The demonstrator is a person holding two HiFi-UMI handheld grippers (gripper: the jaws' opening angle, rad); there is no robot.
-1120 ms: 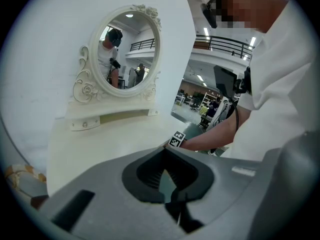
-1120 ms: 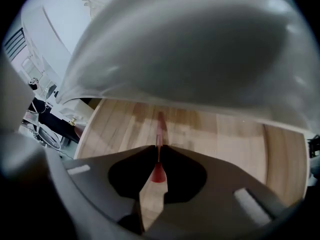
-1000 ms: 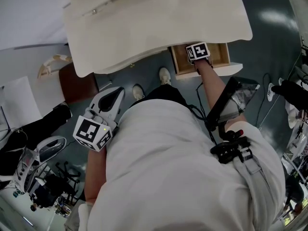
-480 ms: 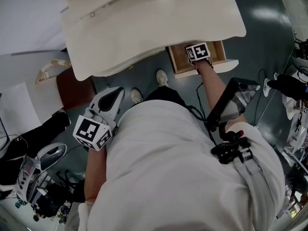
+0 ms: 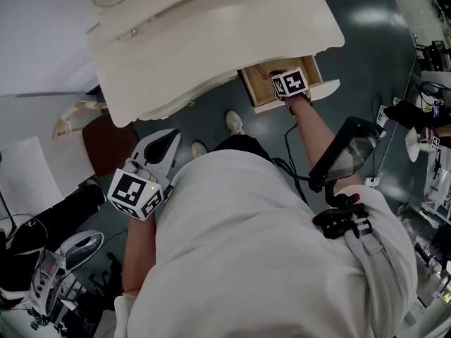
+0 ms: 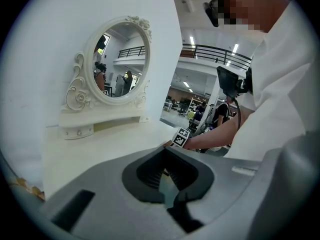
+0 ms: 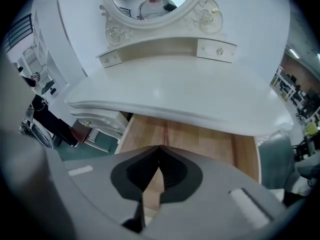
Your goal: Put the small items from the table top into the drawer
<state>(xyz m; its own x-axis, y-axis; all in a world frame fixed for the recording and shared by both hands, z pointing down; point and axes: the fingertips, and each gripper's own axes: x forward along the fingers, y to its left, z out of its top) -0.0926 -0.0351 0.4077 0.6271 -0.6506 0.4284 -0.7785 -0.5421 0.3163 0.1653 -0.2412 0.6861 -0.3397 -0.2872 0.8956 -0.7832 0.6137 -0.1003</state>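
drawer (image 5: pixel 259 84) open at upper centre-right, rear hidden under table top (image 5: pixel 211 34), inside mostly covered by right gripper (image 7: pixel 159 150): arm stretched out, jaws pinched together, empty; left gripper (image 5: pixel 166 141) low at left, jaws likewise closed

The drawer (image 7: pixel 200 139) stands pulled out from under the front edge of the table top (image 7: pixel 190 99), toward its right end, and the right gripper (image 7: pixel 159 150) sits just before it, over its open front. The mirror (image 6: pixel 117 59) stands on a low shelf (image 6: pixel 100 124) at the back of the table top, against the wall. The left gripper (image 6: pixel 165 150) is well apart from the drawer, at the person's left side before the table's edge, with the person's shoes (image 5: pixel 235 122) on the floor (image 5: pixel 366 41) between the two.
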